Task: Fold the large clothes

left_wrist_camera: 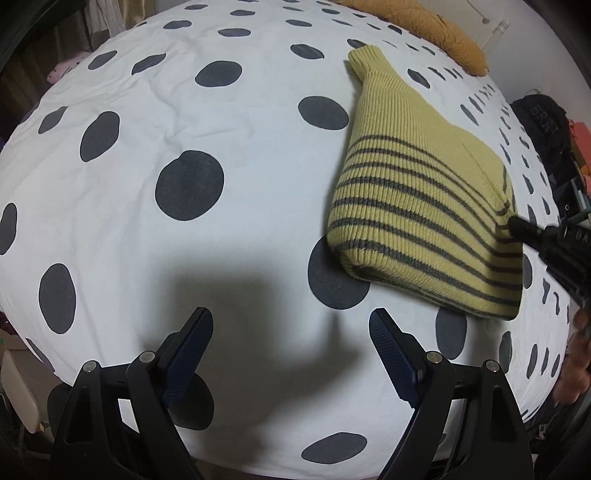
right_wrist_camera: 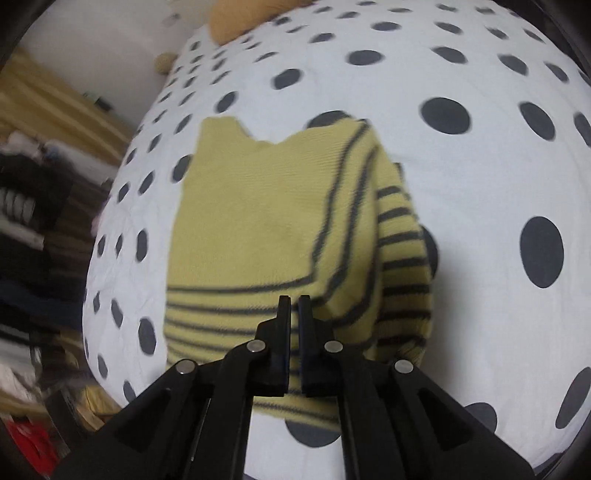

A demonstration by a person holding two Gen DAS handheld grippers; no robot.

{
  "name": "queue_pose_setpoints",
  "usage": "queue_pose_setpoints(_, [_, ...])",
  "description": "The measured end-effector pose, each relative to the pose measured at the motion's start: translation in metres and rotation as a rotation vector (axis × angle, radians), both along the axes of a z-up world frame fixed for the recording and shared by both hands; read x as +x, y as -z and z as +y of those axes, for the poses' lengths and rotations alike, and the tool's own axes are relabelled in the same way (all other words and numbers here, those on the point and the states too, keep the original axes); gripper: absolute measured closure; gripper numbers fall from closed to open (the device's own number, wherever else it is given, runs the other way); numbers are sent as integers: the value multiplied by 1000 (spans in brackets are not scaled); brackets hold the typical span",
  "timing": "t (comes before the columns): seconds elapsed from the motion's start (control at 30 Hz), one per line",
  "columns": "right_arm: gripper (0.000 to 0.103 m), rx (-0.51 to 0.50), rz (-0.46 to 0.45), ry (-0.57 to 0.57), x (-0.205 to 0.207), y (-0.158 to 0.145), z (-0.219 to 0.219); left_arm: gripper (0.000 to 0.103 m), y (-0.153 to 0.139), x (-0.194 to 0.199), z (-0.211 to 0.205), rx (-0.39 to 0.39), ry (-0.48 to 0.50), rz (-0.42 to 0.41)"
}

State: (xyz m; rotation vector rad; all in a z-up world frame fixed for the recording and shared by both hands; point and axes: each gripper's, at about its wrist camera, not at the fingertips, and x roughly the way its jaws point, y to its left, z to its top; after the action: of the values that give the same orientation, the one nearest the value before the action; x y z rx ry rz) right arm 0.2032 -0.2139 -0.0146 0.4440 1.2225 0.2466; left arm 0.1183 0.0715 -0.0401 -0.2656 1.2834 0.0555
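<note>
A yellow knit sweater with grey stripes (left_wrist_camera: 424,206) lies partly folded on a white bedspread with grey dots (left_wrist_camera: 184,110). In the left wrist view it is to the right of my left gripper (left_wrist_camera: 291,325), which is open and empty above the bedspread. My right gripper (left_wrist_camera: 524,229) enters from the right and touches the sweater's right edge. In the right wrist view the right gripper (right_wrist_camera: 294,301) has its fingers nearly together over the sweater (right_wrist_camera: 258,221); whether fabric is pinched between them is not clear.
An orange-brown cushion (left_wrist_camera: 424,26) lies at the far end of the bed. Dark bags and clutter (left_wrist_camera: 546,125) stand beside the bed on the right. Shelves with clothes (right_wrist_camera: 29,221) show left in the right wrist view.
</note>
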Motion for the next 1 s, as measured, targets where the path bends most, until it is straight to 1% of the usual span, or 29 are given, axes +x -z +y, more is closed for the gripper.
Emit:
queue_pose_setpoints(0.03, [100,-36,10,-21,-3,5,4,16,-2,0,-1,4,1,-2])
queue_pose_setpoints(0.07, [103,-105,44,-22,-2,16,5,16,-3,-2,-1,7,1,-4])
queue_pose_setpoints(0.1, [103,-144,85,-19,0,33,3,16,-6,-2,-1,7,-1,-6])
queue_pose_setpoints(0.13, [103,-110,106,-2,-1,43,-3,16,-9,-4,-1,3,-1,-9])
queue_pose_setpoints(0.17, [103,-74,108,31,-4,42,-9,16,-14,-6,-1,1,-1,-17])
queue_pose_setpoints(0.2, [103,-68,105,46,-7,35,-11,16,-18,-8,-2,3,-1,-28])
queue_pose_setpoints(0.23, [103,-89,97,42,-12,25,-8,16,-24,-11,-2,12,2,-35])
queue_pose_setpoints(0.27, [100,-113,86,31,-16,17,-3,16,-28,-12,-5,20,8,-40])
queue_pose_setpoints(0.3, [100,-149,68,15,-24,7,3,16,-32,-13,-8,30,15,-48])
queue_pose_setpoints(0.37, [98,-199,61,-4,-40,-3,12,16,-42,-16,-17,60,29,-65])
queue_pose_setpoints(0.43, [91,-228,91,-18,-43,5,19,16,-50,-20,-24,84,48,-77])
queue_pose_setpoints(0.47, [89,-262,118,-40,-42,16,24,16,-55,-22,-29,104,67,-86])
queue_pose_setpoints(0.5, [89,-285,129,-58,-38,23,25,16,-59,-26,-32,123,78,-97])
queue_pose_setpoints(0.6, [90,-341,115,-111,-34,40,31,16,-72,-32,-37,170,94,-129])
queue_pose_setpoints(0.63, [90,-344,118,-108,-33,40,31,16,-76,-33,-35,178,93,-135])
queue_pose_setpoints(0.67, [89,-332,122,-82,-35,36,29,16,-79,-33,-34,181,90,-140])
queue_pose_setpoints(0.77, [89,-288,128,-44,-48,24,21,16,-89,-35,-27,168,74,-156])
queue_pose_setpoints(0.8, [89,-290,129,-48,-51,26,19,16,-89,-33,-26,168,72,-157])
queue_pose_setpoints(0.83, [89,-302,150,-73,-51,34,19,16,-90,-32,-25,174,73,-155])
queue_pose_setpoints(0.9, [89,-307,214,-115,-53,48,22,16,-93,-30,-24,178,82,-154])
queue_pose_setpoints(0.93, [89,-308,244,-103,-54,51,20,16,-95,-30,-22,179,80,-158])
queue_pose_setpoints(0.97, [88,-315,243,-81,-58,48,19,16,-100,-33,-19,173,72,-168])
queue_pose_setpoints(1.0, [88,-322,195,-81,-64,36,20,16,-104,-35,-17,167,64,-175])
